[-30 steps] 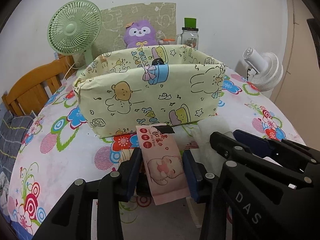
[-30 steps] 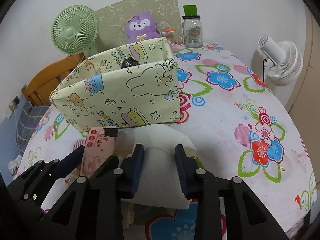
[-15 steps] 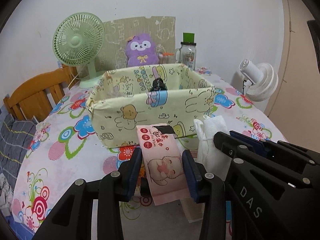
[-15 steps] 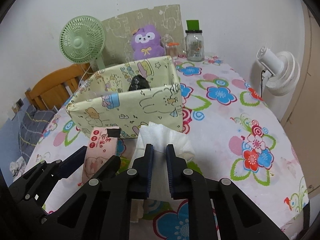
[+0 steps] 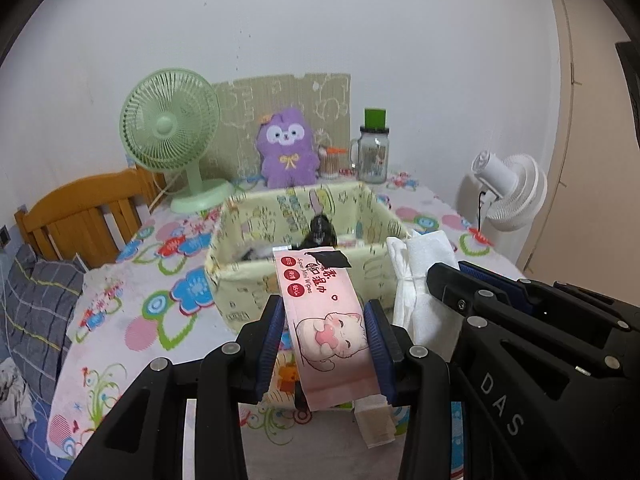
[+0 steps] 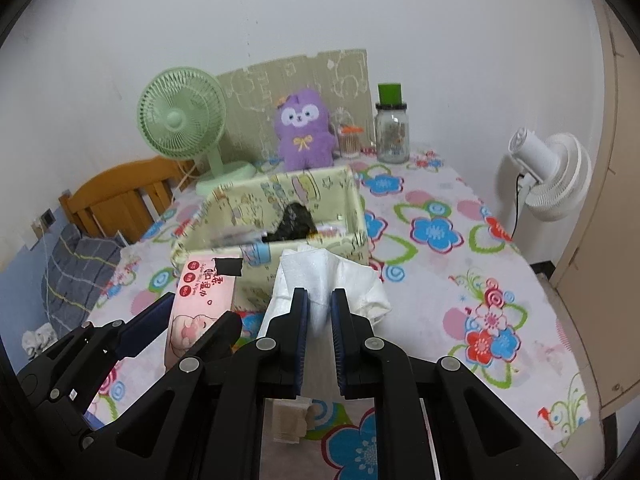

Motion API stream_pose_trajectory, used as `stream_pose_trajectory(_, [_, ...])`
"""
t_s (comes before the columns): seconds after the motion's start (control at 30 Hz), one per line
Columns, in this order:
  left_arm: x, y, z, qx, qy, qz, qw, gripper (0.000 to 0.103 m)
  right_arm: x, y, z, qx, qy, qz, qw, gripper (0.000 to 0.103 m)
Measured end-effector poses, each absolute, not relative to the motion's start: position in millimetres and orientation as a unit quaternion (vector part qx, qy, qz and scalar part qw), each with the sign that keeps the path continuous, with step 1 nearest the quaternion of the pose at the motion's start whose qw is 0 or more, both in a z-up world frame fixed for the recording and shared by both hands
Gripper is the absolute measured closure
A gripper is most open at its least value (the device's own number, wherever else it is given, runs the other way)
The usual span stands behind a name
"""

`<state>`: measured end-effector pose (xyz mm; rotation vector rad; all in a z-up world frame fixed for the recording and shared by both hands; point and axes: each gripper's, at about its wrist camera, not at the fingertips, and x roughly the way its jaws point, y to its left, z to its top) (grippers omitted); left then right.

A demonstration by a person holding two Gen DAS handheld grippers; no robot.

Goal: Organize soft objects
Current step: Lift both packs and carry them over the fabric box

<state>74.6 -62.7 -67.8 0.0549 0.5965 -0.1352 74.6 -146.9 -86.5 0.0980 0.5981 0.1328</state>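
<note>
Wet wipes in a pink pack [image 5: 326,320], printed with a cartoon face and sealed by a black tab at the far end, are clamped between the blue pads of the left hand-held gripper [image 5: 327,344]. The pack is held lengthwise, lifted clear of the bench [image 5: 120,320], and its far end is seen in front of the near wall of the fabric storage box [image 5: 240,280]. A bundle of white tissues [image 6: 320,280] is squeezed by the right hand-held gripper [image 6: 320,332], whose jaws are drawn nearly together on the soft paper; the bundle is crumpled above the pads and is likewise held off the bench, just before the box. The two hand-held grippers are kept side by side, the wipes to the left of the tissues.

The box is covered in pale yellow cloth printed with cartoon animals and is placed near the middle of the bench, which is spread with a flowered cloth. A black object [image 6: 294,220] is seen inside the box, together with other items too blurred to be told. Behind the box, along the wall, a green desk fan [image 5: 170,140], a purple plush toy [image 5: 288,148] and a glass jar with a green lid [image 5: 374,148] are lined up in front of a patterned board [image 5: 280,100]. A white fan [image 6: 556,176] is seen at the right edge of the bench, and a wooden chair back [image 5: 84,208] at the left. A small pale block [image 6: 290,420] is lying on the bench below the grippers.
</note>
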Motion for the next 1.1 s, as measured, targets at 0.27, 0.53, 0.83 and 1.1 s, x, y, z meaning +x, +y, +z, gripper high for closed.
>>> stream_pose_trajectory(0.27, [63.5, -61.3, -37.6, 0.028, 0.264, -0.068, 0.962, 0.061, 59.8, -146.1, -55.3, 0.044, 0.262, 0.065, 0.962, 0.088])
stream_pose_trajectory(0.53, [50.7, -59.1, -19.0, 0.028, 0.240, -0.063, 0.968, 0.061, 44.0, -143.1, -33.1, 0.040, 0.237, 0.070, 0.968, 0.088])
stream_pose_trajectory(0.83, [47.0, -53.5, -9.4, 0.026, 0.227, -0.058, 0.972, 0.061, 39.1, -138.5, -20.7, 0.038, 0.222, 0.074, 0.971, 0.088])
stream_pose_trajectory(1.1, [61.5, -44.5, -4.8, 0.020, 0.225, -0.051, 0.973, 0.061, 55.9, -130.2, -14.8, 0.033, 0.220, 0.081, 0.972, 0.088])
